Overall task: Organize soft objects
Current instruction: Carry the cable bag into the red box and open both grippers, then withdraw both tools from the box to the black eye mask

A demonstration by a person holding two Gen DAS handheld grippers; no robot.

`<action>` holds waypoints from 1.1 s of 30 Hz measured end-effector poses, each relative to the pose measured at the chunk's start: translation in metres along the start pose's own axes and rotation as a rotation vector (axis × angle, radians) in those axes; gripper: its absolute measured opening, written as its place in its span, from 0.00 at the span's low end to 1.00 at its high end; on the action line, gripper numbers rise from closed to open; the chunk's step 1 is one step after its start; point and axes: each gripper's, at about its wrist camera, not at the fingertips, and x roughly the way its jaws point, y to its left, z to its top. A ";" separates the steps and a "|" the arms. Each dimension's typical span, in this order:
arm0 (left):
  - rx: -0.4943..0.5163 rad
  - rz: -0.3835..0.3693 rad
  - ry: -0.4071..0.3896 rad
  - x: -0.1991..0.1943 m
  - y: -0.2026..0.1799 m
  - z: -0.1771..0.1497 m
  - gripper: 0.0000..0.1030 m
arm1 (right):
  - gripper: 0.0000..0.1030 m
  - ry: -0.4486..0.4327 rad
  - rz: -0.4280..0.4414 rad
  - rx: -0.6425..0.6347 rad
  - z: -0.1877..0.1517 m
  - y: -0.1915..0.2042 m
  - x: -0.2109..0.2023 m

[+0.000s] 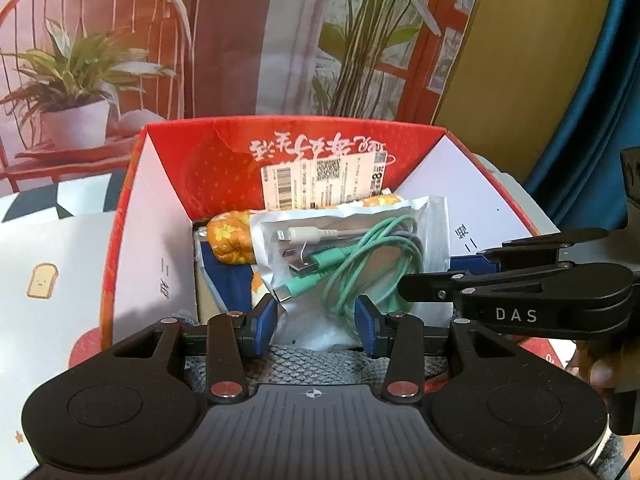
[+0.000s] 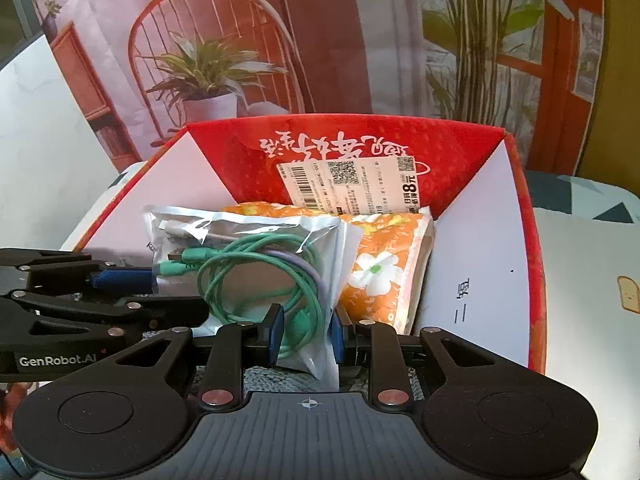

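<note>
In the lower middle of our left wrist view, the left hand-held gripper (image 1: 317, 322) has its blue pads spread either side of a clear bag of cables (image 1: 352, 256), not clearly touching it. In our right wrist view, the right hand-held gripper (image 2: 307, 334) pinches the bag's lower edge between its pads. The bag, holding coiled green cables, sits inside an open red cardboard box (image 2: 532, 272), leaning against an orange flowered cloth bundle (image 2: 384, 268). Grey knitted fabric (image 1: 304, 364) lies below the pads. A barcode label (image 2: 352, 184) sticks to the box's far wall.
</note>
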 end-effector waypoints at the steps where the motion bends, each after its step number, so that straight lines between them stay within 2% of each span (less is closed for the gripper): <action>1: 0.001 0.005 -0.005 -0.002 0.000 0.000 0.45 | 0.22 -0.003 -0.010 0.000 0.000 0.000 -0.001; 4: 0.007 0.023 -0.019 -0.007 -0.001 0.002 0.50 | 0.27 -0.017 -0.032 0.011 -0.001 -0.001 -0.003; 10: 0.009 0.055 -0.063 -0.021 -0.002 0.004 0.69 | 0.36 -0.067 -0.071 -0.014 -0.001 0.001 -0.015; 13: 0.009 0.069 -0.082 -0.029 -0.001 0.005 0.75 | 0.59 -0.099 -0.088 -0.031 -0.001 0.003 -0.023; 15: 0.003 0.080 -0.098 -0.036 0.000 0.004 0.94 | 0.67 -0.124 -0.095 -0.042 -0.001 0.005 -0.029; 20: -0.003 0.105 -0.142 -0.055 0.001 0.000 0.97 | 0.99 -0.177 -0.089 -0.059 -0.004 0.010 -0.044; 29: 0.025 0.157 -0.187 -0.080 -0.004 -0.012 1.00 | 1.00 -0.194 -0.097 -0.049 -0.009 0.017 -0.058; 33: 0.042 0.154 -0.206 -0.093 -0.008 -0.021 1.00 | 1.00 -0.245 -0.121 -0.053 -0.016 0.021 -0.072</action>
